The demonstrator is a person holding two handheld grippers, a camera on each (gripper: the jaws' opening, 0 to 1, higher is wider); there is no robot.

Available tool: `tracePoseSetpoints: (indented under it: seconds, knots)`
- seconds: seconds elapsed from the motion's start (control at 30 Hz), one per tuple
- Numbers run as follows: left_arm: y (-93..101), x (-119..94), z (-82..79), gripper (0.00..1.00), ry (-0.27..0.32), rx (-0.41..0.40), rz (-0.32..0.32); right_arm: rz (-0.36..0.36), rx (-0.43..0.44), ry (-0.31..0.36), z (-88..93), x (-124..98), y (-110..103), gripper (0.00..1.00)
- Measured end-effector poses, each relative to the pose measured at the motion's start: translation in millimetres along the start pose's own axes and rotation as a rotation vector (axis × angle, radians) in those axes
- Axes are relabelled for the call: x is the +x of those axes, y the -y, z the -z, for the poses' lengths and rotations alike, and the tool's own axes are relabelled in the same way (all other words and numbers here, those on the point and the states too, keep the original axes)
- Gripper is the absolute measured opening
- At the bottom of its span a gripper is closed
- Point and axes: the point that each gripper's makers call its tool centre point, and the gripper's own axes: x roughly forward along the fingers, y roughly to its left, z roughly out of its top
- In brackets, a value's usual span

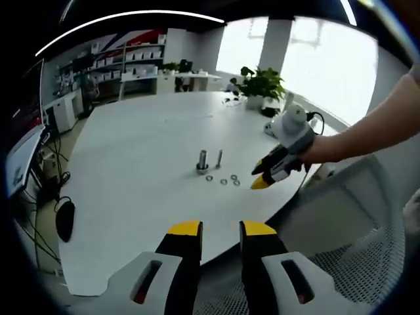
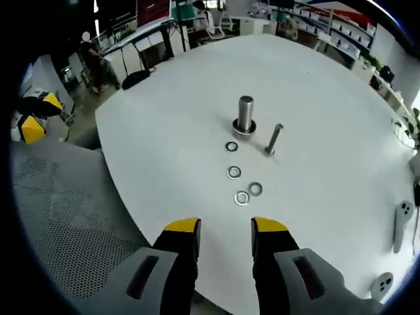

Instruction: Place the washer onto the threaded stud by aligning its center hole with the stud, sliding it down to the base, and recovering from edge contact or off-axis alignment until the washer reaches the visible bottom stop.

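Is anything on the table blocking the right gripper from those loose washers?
Nothing visible does. Bare white table lies between the open right gripper and the nearest washers. The thick stud and thin bolt stand beyond them.

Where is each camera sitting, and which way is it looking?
Left gripper view: rides on the left gripper, back from the white table, facing the big stud, thin bolt and washers; the person's arm holding the right gripper shows.
Right gripper view: rides on the right gripper, over the table's edge, looking down at the stud, bolt and washers.
Both share the table, stud, bolt and washers.
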Motion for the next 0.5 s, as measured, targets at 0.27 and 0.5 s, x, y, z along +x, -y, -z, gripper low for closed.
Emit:
tracePoseSetpoints:
  seconds: [0.27, 0.5]
  knots:
    - [-0.3, 1.3, 3.2, 0.2, -0.024, 0.006, -0.004, -0.022, -0.024, -0.034, -3.9, 25.5, 7.4, 0.32]
    - [-3.3, 1.5, 6.0, 0.2, -0.035, -0.007, -0.017, -0.026, -0.048, -0.062, -8.0, 32.6, 9.9, 0.33]
